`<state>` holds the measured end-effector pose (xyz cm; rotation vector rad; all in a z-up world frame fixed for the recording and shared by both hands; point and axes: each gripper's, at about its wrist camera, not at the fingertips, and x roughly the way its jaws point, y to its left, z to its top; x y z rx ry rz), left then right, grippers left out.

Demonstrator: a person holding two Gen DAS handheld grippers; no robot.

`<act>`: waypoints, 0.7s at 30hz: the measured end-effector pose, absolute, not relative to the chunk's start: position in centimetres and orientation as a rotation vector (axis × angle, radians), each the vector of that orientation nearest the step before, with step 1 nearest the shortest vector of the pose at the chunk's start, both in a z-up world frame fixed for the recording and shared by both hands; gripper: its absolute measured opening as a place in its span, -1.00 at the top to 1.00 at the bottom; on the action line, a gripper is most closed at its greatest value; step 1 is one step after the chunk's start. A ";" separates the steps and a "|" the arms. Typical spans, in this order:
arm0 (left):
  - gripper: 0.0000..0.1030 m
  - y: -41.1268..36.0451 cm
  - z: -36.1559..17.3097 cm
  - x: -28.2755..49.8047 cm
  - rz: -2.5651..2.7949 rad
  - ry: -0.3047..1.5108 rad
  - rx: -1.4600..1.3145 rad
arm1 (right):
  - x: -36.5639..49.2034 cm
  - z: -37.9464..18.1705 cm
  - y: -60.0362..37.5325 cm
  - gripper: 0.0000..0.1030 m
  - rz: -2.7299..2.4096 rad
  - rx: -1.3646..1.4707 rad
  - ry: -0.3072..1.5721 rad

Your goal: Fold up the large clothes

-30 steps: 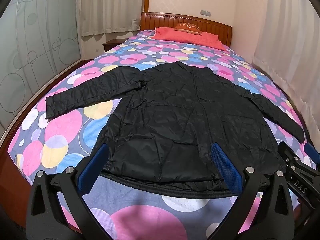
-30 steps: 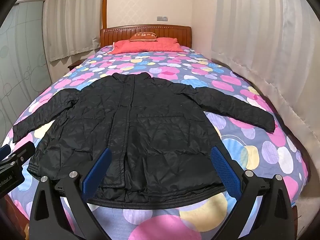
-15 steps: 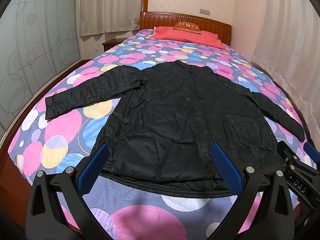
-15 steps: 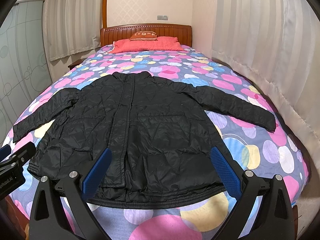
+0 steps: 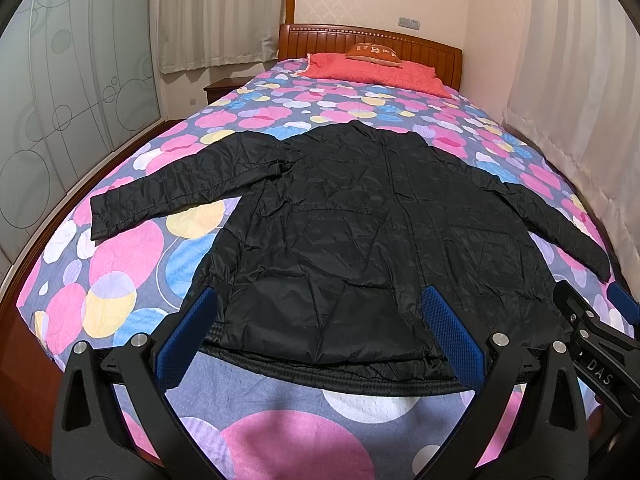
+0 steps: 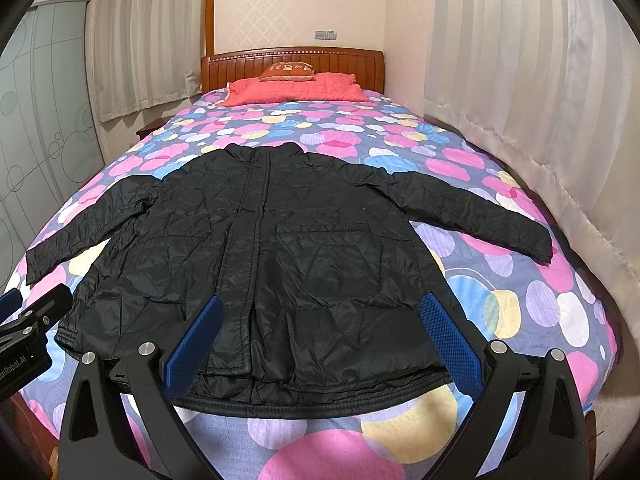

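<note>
Left wrist view: the black quilted jacket (image 5: 360,240) lies flat, sleeves spread, on the bed with the multicoloured circle-patterned bedspread (image 5: 120,264); its hem corners are hidden behind the blue pads. The left gripper (image 5: 320,328) hangs wide open, empty, above the hem.

Right wrist view: the right gripper (image 6: 320,332) likewise gapes empty over the jacket's hem; the left one is cut off at the frame edge.

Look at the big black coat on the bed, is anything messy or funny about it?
Nothing much stands out. The black quilted jacket lies flat on the circle-patterned bedspread, front closed, both sleeves spread out. It is only wrinkled, and the hem bunches into a few layers. Both grippers hover open, touching nothing.
</note>
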<state>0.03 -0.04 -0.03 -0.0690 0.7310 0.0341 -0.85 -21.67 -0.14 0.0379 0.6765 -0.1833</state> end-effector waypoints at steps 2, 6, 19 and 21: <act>-0.96 0.0 0.0 0.0 0.035 0.731 -0.068 | -0.9 -0.1 -21.7 -0.91 -0.183 0.039 0.677; -0.96 0.0 0.0 0.0 0.035 0.732 -0.069 | -0.9 -0.1 -21.7 -0.91 -0.183 0.038 0.677; -0.96 0.0 0.0 0.0 0.036 0.733 -0.067 | -0.9 -0.3 -21.6 -0.91 -0.183 0.039 0.679; -0.96 0.1 0.0 0.0 0.036 0.733 -0.068 | -0.9 -0.3 -21.6 -0.91 -0.183 0.038 0.680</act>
